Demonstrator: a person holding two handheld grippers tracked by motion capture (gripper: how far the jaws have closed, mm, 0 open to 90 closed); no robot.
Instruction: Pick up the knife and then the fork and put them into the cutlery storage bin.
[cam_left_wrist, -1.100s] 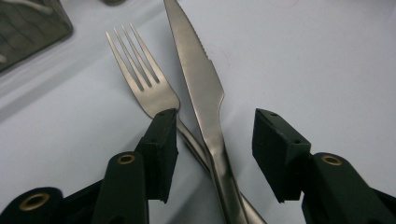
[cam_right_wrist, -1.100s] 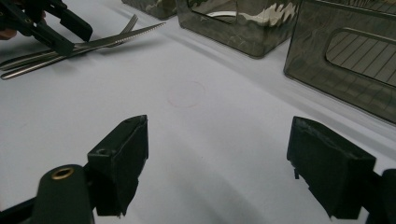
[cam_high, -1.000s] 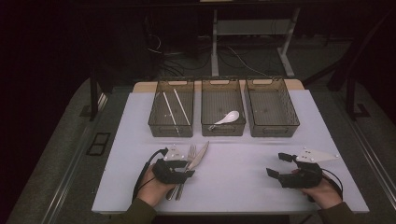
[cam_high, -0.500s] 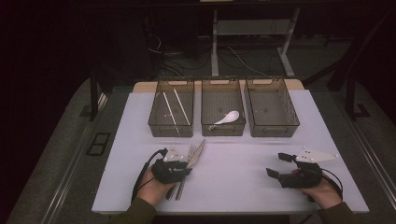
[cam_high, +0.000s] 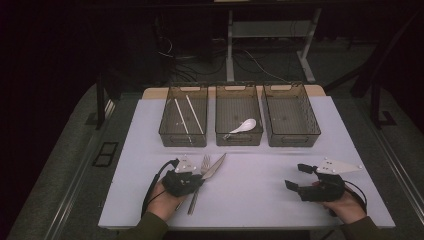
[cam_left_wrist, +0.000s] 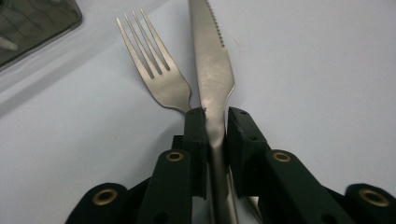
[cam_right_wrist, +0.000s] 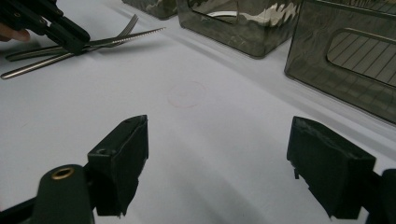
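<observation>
White table top (cam_high: 260, 190), rectangular, lit against dark surroundings.

Along far edge: three smoke-tinted clear bins in a row, near one another. Left bin (cam_high: 167, 131): two white chopsticks (cam_high: 188, 114), laid lengthwise. Middle bin (cam_high: 221, 134): white spoon (cam_high: 242, 126), toward its right near corner. Right bin (cam_high: 307, 131): contents not discernible. No readable brand, label or writing on bins, cutlery or grippers.

Toward near-left corner: left gripper (cam_high: 196, 180), black, grey three-cornered plate on top, cable looping to left, held in a hand (cam_high: 161, 199) entering from near edge. Jaws clamped on table knife (cam_left_wrist: 212, 70) at junction of blade and handle, seen in left gripper view; serrated blade pointing toward far edge, tip directed at middle bin. Whether knife touches table top: cannot tell.

Touching knife on its left: steel fork (cam_left_wrist: 156, 79), four tines, lying flat on table top, tines toward left bin, handle running back under gripper.

Toward near-right corner: right gripper (cam_high: 299, 177), black, grey three-cornered plate on top, held in other hand (cam_high: 345, 206). Jaws wide apart, holding nothing, bare table top between them in right gripper view, pointing toward left edge.

Faint pink ring mark (cam_right_wrist: 187, 94) on table top, near centre, between both grippers.
</observation>
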